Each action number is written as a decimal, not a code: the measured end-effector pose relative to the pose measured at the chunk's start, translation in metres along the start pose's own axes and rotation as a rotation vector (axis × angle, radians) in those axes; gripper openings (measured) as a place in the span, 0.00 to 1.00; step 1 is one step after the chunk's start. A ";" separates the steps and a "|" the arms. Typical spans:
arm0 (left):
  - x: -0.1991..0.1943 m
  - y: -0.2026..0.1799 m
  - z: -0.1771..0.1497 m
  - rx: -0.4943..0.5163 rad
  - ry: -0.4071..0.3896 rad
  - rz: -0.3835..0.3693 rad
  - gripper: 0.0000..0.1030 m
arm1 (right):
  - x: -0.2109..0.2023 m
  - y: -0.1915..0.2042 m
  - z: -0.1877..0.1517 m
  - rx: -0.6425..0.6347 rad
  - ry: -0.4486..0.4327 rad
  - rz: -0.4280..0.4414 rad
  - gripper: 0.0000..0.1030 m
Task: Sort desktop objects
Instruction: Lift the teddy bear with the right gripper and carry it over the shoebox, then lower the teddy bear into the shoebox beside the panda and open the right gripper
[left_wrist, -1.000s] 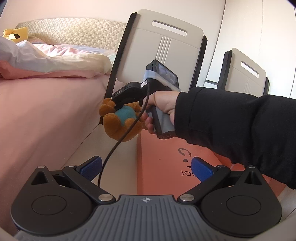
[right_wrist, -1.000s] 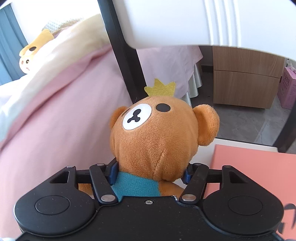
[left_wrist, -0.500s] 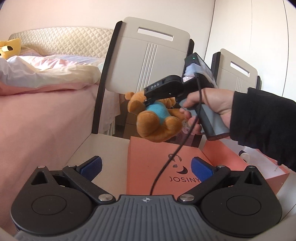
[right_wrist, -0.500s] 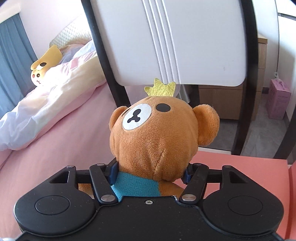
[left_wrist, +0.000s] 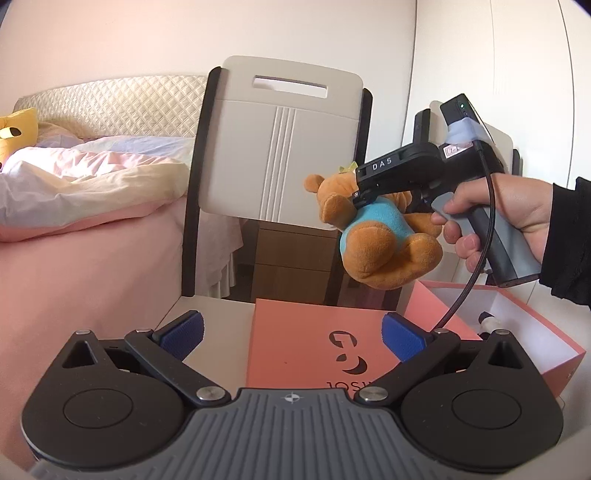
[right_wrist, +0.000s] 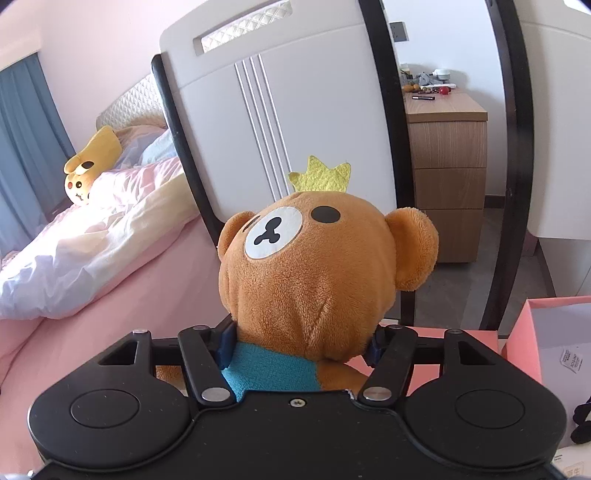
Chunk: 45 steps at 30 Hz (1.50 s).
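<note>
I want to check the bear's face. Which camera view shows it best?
The right wrist view: the bear fills the middle, with eye, nose patch and crown visible. The left wrist view shows only its body and legs, side-on.

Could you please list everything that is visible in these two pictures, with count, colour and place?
plush bear: one, brown with a blue shirt and a yellow crown, held in the air above the boxes.
box lid: one, salmon pink with a dark logo, lying flat on the table.
open box: one, salmon pink outside and white inside, right of the lid.
chairs: two, white backs with black frames, behind the table.
bed: one, pink sheet with a pale quilt, on the left.
yellow plush: one, on the bed near the headboard.
drawer cabinet: one, wooden, behind the chairs, with small items on top.
left gripper: one, blue fingers open, empty, above the lid.
right gripper: one, shut on the bear.
hand: one, black sleeve, holding the right gripper's handle.
</note>
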<state>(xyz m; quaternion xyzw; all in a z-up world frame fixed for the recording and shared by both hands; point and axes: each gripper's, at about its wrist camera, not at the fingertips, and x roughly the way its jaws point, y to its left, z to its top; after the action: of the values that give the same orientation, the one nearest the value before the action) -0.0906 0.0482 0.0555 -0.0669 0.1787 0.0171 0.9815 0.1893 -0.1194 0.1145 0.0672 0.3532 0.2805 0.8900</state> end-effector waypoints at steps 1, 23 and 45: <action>0.002 -0.005 0.001 0.005 0.004 -0.008 1.00 | -0.008 -0.004 0.002 -0.002 -0.009 -0.003 0.62; 0.025 -0.073 -0.024 0.105 0.050 -0.211 1.00 | -0.137 -0.138 -0.014 0.096 -0.118 -0.304 0.63; 0.078 -0.126 -0.058 0.169 0.215 -0.261 1.00 | -0.122 -0.303 -0.097 0.208 0.065 -0.556 0.63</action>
<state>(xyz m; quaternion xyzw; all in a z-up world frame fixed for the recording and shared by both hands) -0.0300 -0.0837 -0.0098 -0.0082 0.2731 -0.1326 0.9528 0.1898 -0.4462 0.0182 0.0497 0.4133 -0.0097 0.9092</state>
